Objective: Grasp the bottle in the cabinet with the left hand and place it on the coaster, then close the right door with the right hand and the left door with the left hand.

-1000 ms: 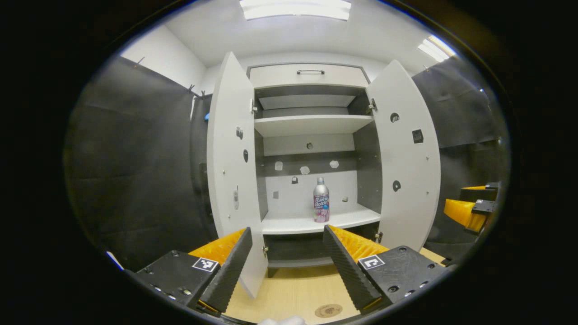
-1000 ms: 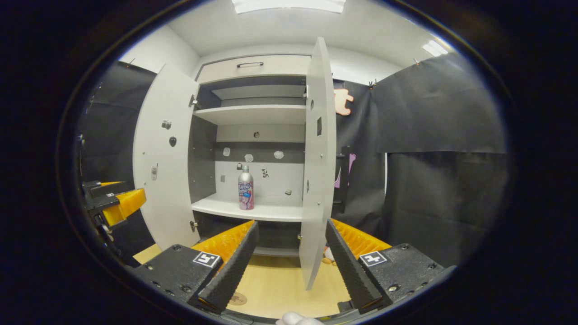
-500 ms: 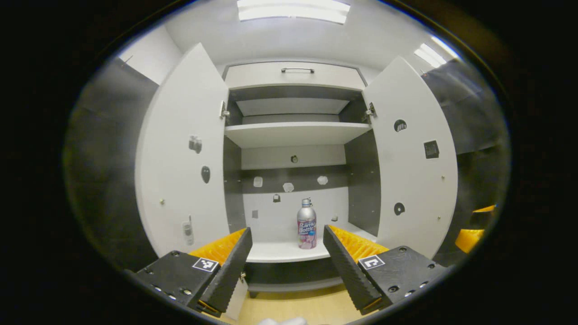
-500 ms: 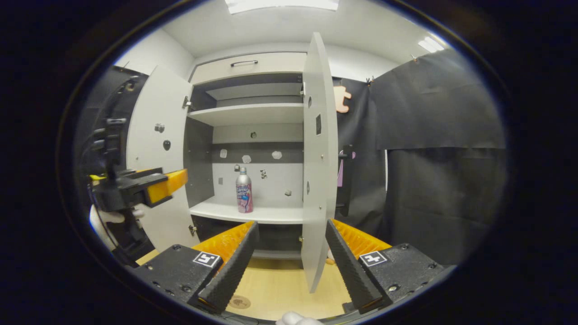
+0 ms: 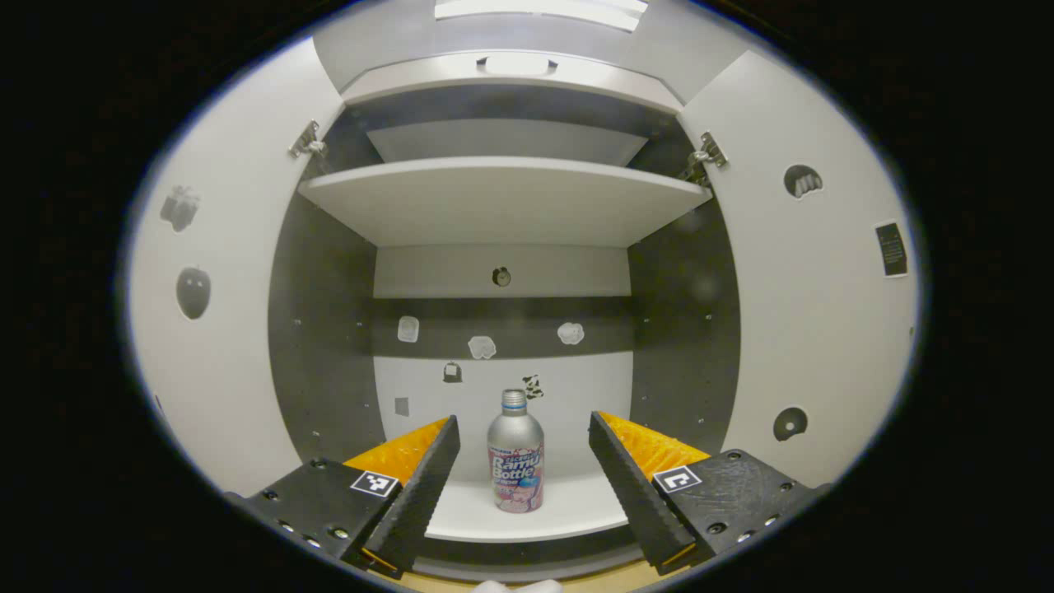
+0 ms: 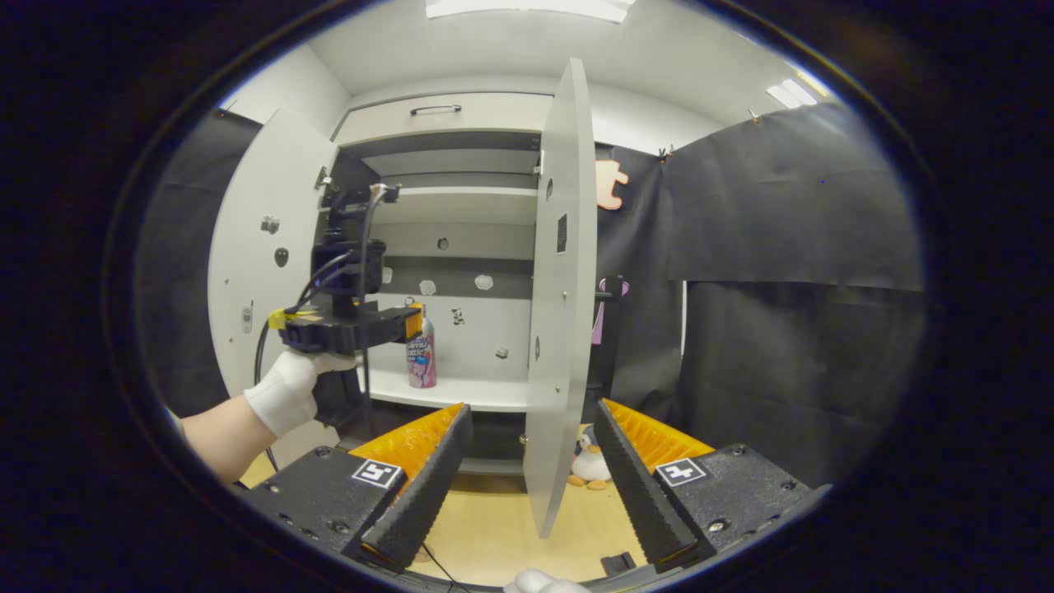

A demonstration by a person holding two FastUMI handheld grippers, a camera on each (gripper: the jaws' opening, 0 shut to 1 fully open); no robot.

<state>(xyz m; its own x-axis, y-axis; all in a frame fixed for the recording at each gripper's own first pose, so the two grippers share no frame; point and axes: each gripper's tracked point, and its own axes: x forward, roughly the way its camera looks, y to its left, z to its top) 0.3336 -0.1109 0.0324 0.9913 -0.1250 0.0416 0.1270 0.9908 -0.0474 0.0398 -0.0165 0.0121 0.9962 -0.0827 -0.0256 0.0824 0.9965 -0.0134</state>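
A silver bottle (image 5: 515, 457) with a pink and blue label stands upright on the cabinet's lower shelf (image 5: 576, 512). My left gripper (image 5: 523, 426) is open and short of the bottle, which shows centred in the gap between its fingers without touching them. Both white doors are swung open, the left door (image 5: 214, 354) and the right door (image 5: 823, 329). In the right gripper view a gloved hand (image 6: 288, 391) holds the left gripper (image 6: 408, 323) at the cabinet mouth, just before the bottle (image 6: 422, 360). My right gripper (image 6: 531, 412) is open and empty, back from the right door's edge (image 6: 560, 313).
An upper shelf (image 5: 502, 198) spans the cabinet above the bottle, and small stickers dot the back wall. A cable hangs from the left gripper. A small penguin toy (image 6: 589, 465) sits on the wooden surface (image 6: 494, 527) behind the right door. Black cloth closes off the right side.
The left gripper has moved forward and up into the cabinet opening, so the bottle looms larger between its fingers. The right gripper has barely shifted.
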